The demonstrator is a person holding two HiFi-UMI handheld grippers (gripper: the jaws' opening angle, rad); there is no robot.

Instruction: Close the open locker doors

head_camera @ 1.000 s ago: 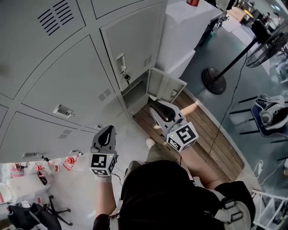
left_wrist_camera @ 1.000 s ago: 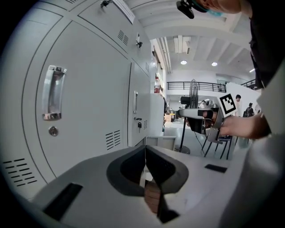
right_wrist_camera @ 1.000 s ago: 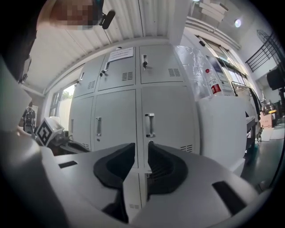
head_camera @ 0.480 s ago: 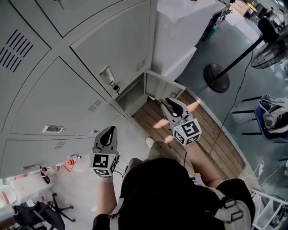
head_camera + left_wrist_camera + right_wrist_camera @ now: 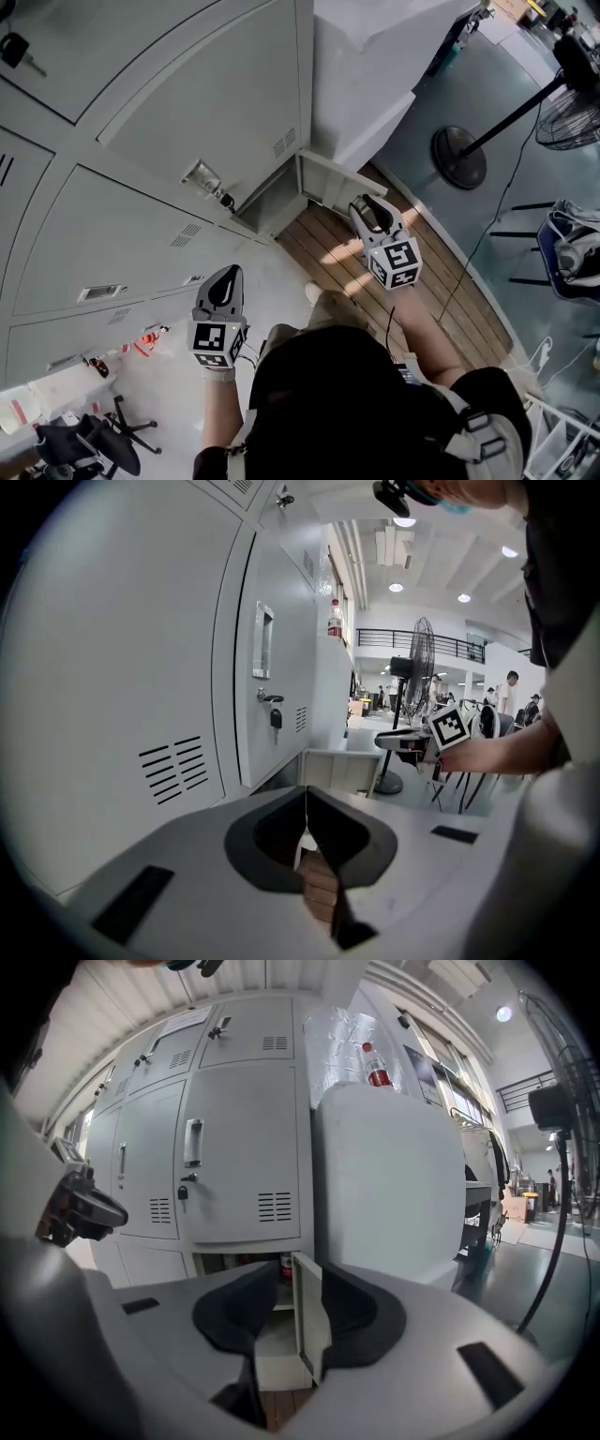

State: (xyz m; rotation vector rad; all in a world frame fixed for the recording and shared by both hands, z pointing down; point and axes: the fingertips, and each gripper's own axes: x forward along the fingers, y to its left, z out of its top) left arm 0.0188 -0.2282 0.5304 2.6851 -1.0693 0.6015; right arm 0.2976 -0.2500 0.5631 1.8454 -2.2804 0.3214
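1. While every door on the left of the locker bank (image 5: 150, 103) sits flush and shut, that stretch looks finished.
2. Left claw (image 5: 223, 283) hangs low in front of those shut doors, jaws pressed together on nothing. It's out of the play.
3. Over to the bank's bottom right corner: one compartment (image 5: 270, 202) gapes wide!
4. Its open door (image 5: 339, 178) stands swung out over the wooden floor (image 5: 328, 251), well off its frame.
5. Right claw (image 5: 367, 208) is just beside that door's free edge. Its jaws have just been opening and stand apart. In the right gripper view the edge lines up with the gap, but neither pad presses on it.
6. My call: this is the only door left in sight, and closing it hasn't begun. It needs swinging back to its frame and pressing flush.
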